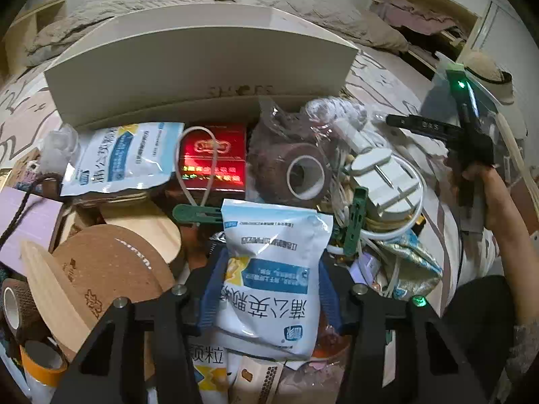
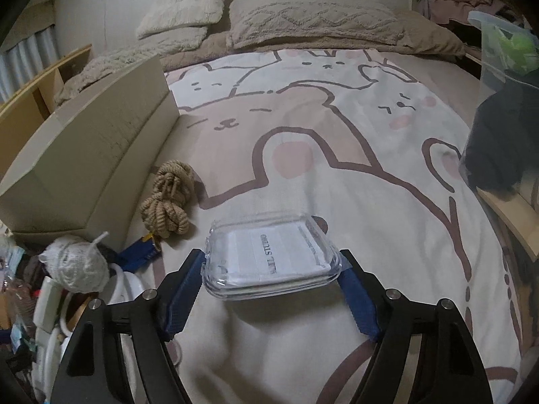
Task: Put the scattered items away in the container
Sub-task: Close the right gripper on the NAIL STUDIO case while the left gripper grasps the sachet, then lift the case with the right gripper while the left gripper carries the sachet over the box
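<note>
- Covering the bed (image 2: 337, 155), a cartoon-animal blanket carries everything; pillows line its head edge.
- Sitting near the bed's left edge, the beige container (image 1: 202, 64) is crammed with items.
- Left tool (image 1: 269, 279), clamped on a white-and-blue sachet (image 1: 273, 269), hovers over that pile, probably to drop it.
- Right tool (image 2: 273, 266) pinches a clear plastic case (image 2: 269, 256) above the blanket.
</note>
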`<state>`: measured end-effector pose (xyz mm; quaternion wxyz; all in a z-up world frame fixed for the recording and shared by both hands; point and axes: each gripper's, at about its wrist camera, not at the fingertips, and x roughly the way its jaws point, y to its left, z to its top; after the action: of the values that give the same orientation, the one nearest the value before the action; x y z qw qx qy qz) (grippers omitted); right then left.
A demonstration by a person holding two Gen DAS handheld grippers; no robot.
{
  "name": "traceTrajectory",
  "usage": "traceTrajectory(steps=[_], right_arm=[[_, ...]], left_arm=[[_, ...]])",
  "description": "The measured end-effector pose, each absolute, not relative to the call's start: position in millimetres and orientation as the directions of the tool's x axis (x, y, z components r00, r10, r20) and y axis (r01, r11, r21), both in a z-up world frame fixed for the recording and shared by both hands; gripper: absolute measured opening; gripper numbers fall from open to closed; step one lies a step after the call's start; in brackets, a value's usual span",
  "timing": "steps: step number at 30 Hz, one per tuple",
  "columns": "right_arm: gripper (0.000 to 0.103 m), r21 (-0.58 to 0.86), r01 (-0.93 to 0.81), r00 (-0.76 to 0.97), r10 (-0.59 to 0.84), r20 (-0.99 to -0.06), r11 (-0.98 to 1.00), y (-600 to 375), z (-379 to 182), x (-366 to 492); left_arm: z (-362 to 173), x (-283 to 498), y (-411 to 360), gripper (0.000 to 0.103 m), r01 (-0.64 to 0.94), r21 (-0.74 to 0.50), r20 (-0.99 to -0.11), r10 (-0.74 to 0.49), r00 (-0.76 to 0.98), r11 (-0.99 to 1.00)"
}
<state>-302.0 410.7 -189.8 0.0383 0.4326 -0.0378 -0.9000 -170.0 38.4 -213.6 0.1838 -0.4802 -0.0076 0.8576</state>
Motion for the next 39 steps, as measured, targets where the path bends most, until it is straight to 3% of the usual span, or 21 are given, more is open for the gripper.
traceTrajectory(steps=[39], right_arm=[[0.079, 0.21, 0.084, -0.776, -0.196, -0.6, -0.974, 386.6, -126.5, -208.6]], left_arm=[[-176.8, -160.3, 23.4, 0.045, -0.19, -0.196, -0.728, 0.272, -0.629, -0.962]])
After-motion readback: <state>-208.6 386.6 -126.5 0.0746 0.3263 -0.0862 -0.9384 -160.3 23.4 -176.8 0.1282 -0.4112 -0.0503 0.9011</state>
